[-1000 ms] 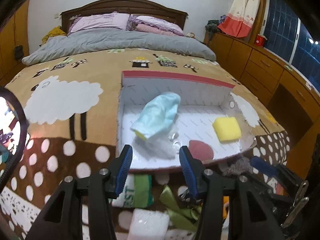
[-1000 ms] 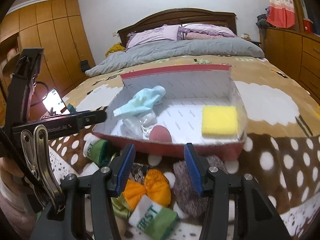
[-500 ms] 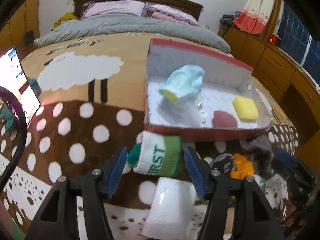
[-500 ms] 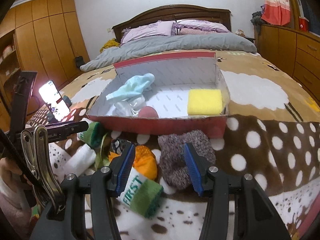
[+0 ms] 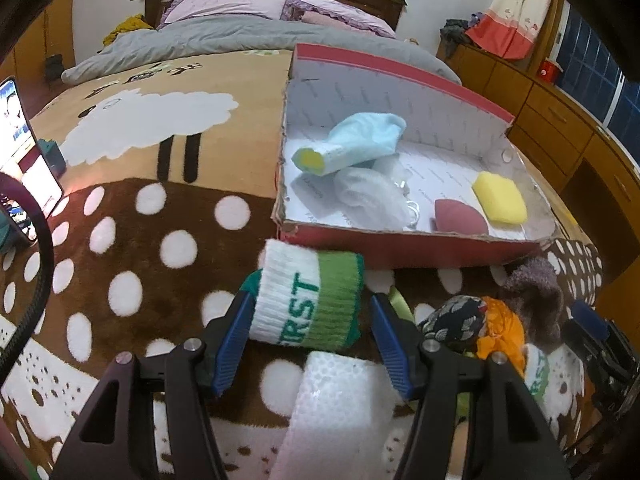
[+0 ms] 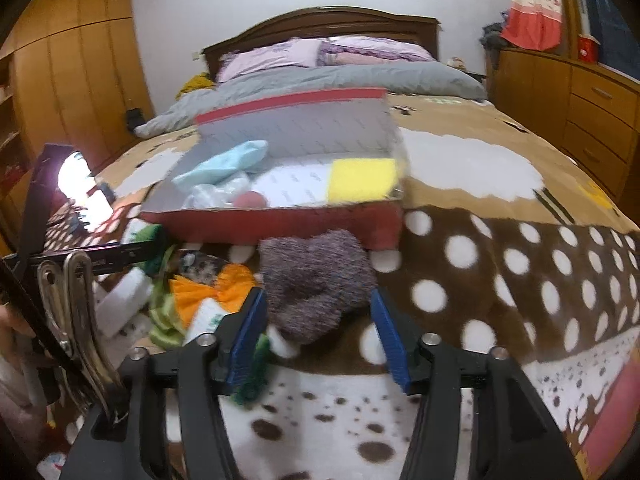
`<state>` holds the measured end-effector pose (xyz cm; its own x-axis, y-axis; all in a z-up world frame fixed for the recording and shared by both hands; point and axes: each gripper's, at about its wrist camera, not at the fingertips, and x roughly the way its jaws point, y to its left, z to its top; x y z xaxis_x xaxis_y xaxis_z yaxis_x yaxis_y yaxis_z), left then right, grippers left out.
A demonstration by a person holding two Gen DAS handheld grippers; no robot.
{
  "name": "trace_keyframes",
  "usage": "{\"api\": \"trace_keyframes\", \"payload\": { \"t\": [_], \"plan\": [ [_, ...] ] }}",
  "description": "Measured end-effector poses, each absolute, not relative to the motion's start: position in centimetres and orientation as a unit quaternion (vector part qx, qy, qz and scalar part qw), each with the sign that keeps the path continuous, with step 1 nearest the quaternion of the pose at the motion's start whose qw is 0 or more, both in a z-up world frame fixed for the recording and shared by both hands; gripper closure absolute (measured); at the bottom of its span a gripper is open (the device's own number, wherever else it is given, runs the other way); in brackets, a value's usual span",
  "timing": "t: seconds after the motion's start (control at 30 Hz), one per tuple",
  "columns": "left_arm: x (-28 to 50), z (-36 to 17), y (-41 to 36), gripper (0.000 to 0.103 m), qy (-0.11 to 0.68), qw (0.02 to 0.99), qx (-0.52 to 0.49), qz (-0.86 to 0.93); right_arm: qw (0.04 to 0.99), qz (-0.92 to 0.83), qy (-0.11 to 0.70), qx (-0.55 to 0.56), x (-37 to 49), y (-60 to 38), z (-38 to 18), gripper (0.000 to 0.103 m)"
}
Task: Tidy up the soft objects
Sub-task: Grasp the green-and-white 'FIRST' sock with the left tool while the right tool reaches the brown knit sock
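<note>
Left wrist view: the left tongs (image 5: pixel 310 338) stand wide, straddling the green-and-white sock (image 5: pixel 308 306). It lies on the bed blanket just near of the red box (image 5: pixel 400 246), long axis running left-right.

Right wrist view: the right tongs (image 6: pixel 318 330) gape wide around the purple fuzzy sock (image 6: pixel 316 280), which the left view only glimpses far right.

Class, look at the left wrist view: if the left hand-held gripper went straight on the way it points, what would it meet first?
Most likely the rolled white-and-green sock, lying between the open fingers of the left hand-held gripper. The red box lies beyond it, though depth is hard to judge.
</note>
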<state>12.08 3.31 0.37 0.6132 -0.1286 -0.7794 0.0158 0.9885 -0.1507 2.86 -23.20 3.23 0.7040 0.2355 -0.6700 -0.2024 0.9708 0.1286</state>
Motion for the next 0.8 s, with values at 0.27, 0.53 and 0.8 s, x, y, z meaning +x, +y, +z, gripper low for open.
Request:
{"api": "trace_keyframes", "payload": {
  "t": [0.27,0.53,0.8],
  "plan": [
    [12.4,-0.4,3.4,0.040,0.438,0.896,-0.060,-0.030,0.912,0.120,0.389,0.050,5.0,-23.7,1.9,0.041],
    [12.5,-0.7,3.8,0.040,0.436,0.897,-0.070,-0.029,0.896,0.134,0.418,0.064,7.6,-22.6,0.0,0.041],
    [12.3,-0.8,4.1,0.049,0.428,0.901,-0.072,-0.027,0.895,0.131,0.421,0.064,7.7,-22.5,-1.0,0.041]
  ]
}}
